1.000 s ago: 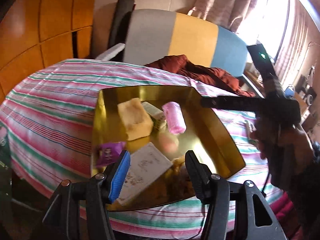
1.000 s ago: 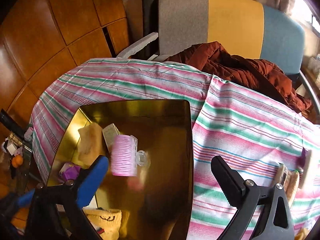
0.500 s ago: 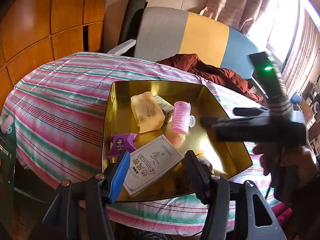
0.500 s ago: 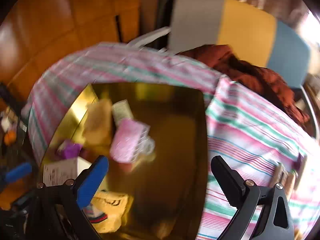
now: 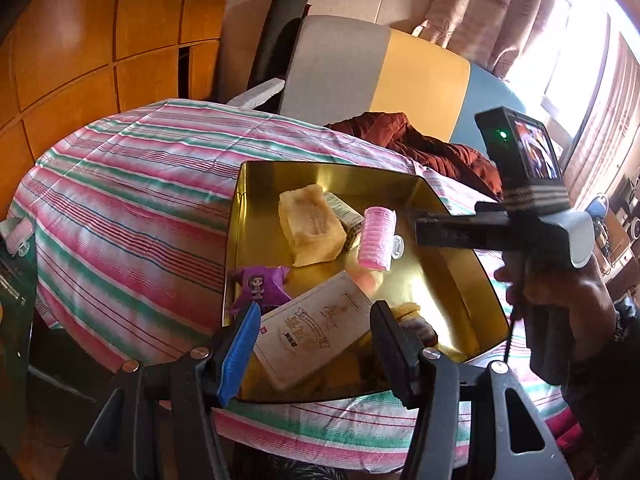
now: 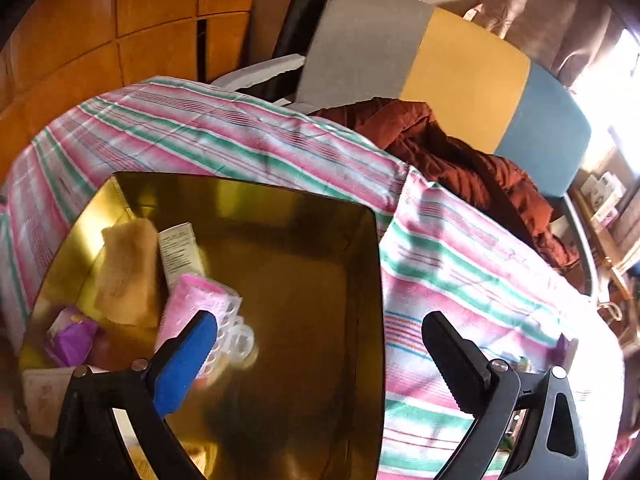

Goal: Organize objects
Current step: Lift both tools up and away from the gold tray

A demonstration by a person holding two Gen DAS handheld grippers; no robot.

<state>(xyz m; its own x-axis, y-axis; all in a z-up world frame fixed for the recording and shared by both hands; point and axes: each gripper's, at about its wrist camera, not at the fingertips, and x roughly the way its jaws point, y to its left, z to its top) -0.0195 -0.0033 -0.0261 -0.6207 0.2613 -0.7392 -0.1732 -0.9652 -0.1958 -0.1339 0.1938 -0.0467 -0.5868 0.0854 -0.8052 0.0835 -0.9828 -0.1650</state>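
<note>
A gold tray [image 5: 472,284] [image 6: 312,216] sits on the striped tablecloth. In it lie a pink hair roller [image 5: 376,238] [image 6: 192,304], a yellow sponge [image 5: 310,224] [image 6: 128,272], a small cream box [image 5: 344,210] [image 6: 180,248], a purple doll packet [image 5: 260,286] [image 6: 74,338] and a white card box [image 5: 316,328]. My left gripper [image 5: 316,344] is open and empty over the tray's near edge. My right gripper [image 6: 320,348] is open and empty above the tray, with the roller beside its left finger; its body shows in the left wrist view [image 5: 520,224].
A grey, yellow and blue chair back [image 5: 400,76] [image 6: 440,64] stands behind the table with a rust-red jacket [image 5: 432,148] [image 6: 460,160] on it. Wooden wall panels [image 5: 100,28] are at left. Small items [image 6: 564,344] lie on the cloth at far right.
The pink roller dropped out of the air and now lies in the tray beside the sponge. My right gripper pulled back toward the tray's right side; the left view drew back slightly.
</note>
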